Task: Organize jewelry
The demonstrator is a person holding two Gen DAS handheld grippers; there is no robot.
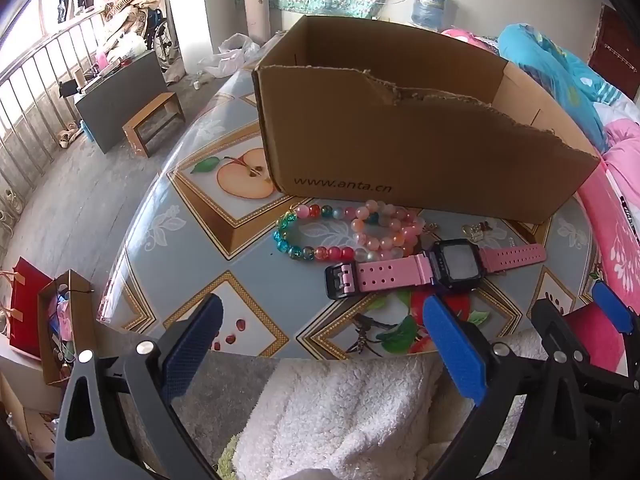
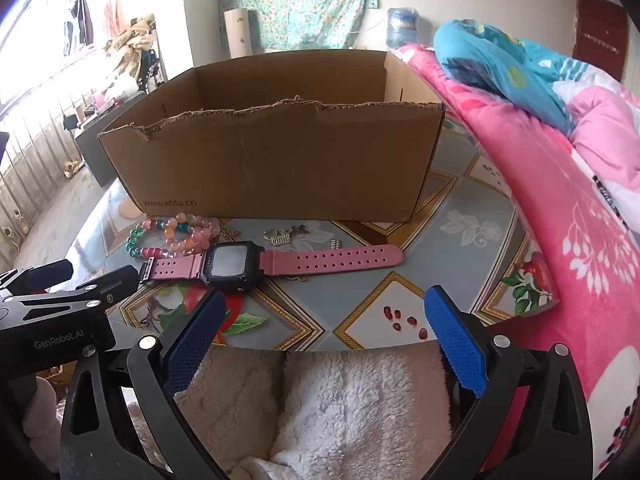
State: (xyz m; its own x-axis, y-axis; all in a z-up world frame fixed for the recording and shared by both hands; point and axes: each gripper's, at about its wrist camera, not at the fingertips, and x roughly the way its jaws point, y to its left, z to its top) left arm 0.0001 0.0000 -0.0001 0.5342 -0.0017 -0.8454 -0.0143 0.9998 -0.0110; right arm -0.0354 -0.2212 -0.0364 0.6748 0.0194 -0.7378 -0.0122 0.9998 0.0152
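Note:
A pink-strapped watch with a black square face [image 1: 436, 270] [image 2: 256, 266] lies flat on the patterned table. Behind it rest two bead bracelets, one multicoloured [image 1: 308, 236] [image 2: 140, 240] and one pale pink [image 1: 394, 226] [image 2: 192, 232]. Small metal charms [image 1: 478, 232] [image 2: 282, 236] lie near the open cardboard box [image 1: 420, 148] [image 2: 280, 168]. My left gripper [image 1: 322, 322] hovers open at the table's near edge, short of the watch. My right gripper [image 2: 326, 312] hangs open too, nothing between its fingers. The right gripper's blue pad [image 1: 612, 308] shows at the left wrist view's right edge.
The round table [image 1: 192, 240] [image 2: 460, 248] has a fruit-print cover. Pink and blue bedding [image 2: 560, 160] presses against its right side. A white fleece garment [image 1: 340, 412] [image 2: 340, 400] lies below the grippers. On the floor to the left stand a red bag [image 1: 28, 312] and a small wooden stool [image 1: 154, 122].

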